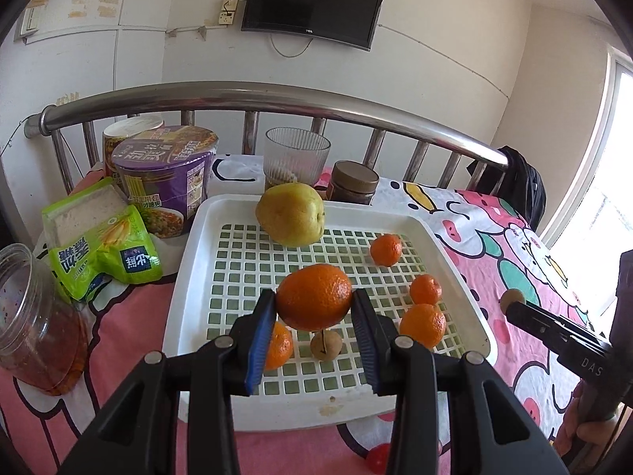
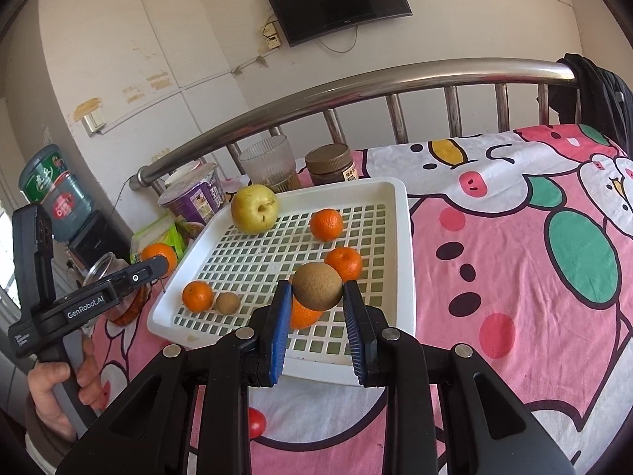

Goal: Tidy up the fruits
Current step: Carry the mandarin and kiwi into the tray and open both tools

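White tray (image 1: pixel 190 237): pear (image 1: pixel 290 213), mandarins; left hand-held gripper (image 1: pixel 312 316) grips orange (image 1: pixel 314 297), right (image 2: pixel 316 316) probably kiwi (image 2: pixel 317 285).

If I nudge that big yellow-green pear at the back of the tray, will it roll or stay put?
The pear looks rounded and sits on the slotted floor of the white tray, so it may rock or roll briefly; the grid could check it. It appears far bigger than the tangerine beside it, so probably heavier. Its skin looks smooth, so the pads might slip.
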A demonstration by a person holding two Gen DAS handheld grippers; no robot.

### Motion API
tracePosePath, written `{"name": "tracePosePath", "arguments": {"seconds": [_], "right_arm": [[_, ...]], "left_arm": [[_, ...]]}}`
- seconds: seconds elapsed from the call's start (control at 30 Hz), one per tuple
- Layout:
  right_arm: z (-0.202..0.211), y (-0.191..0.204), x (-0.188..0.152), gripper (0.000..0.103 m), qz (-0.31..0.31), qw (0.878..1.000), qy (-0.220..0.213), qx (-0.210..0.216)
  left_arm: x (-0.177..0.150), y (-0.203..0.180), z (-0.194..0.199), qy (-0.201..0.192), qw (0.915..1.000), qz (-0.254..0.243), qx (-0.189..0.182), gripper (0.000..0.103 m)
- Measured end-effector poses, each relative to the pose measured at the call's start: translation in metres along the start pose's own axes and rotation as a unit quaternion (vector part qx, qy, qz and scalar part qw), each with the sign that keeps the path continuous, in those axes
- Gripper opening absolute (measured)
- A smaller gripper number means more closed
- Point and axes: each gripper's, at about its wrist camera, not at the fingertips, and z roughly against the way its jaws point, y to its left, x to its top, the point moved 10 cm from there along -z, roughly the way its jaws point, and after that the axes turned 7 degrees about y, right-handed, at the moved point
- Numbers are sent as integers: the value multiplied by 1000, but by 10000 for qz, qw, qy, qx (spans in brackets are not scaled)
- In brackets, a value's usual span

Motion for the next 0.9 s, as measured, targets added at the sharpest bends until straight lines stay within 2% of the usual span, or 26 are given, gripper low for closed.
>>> {"name": "tracePosePath", "arguments": {"seconds": [0.43,0.77,0.9], "right_arm": [[-52,-13,-14,25,227,9975,547,-382],[-76,-17,-25,25,506,9927,855,-684],[-78,-15,-26,25,618,9918,840,-737]], "left_arm": [[4,-4,-67,505,9985,-100,185,41],[1,-5,-92,708,9969,-187,299,41],[-2,-5,-99,746,9963,-237,350,42]]}}
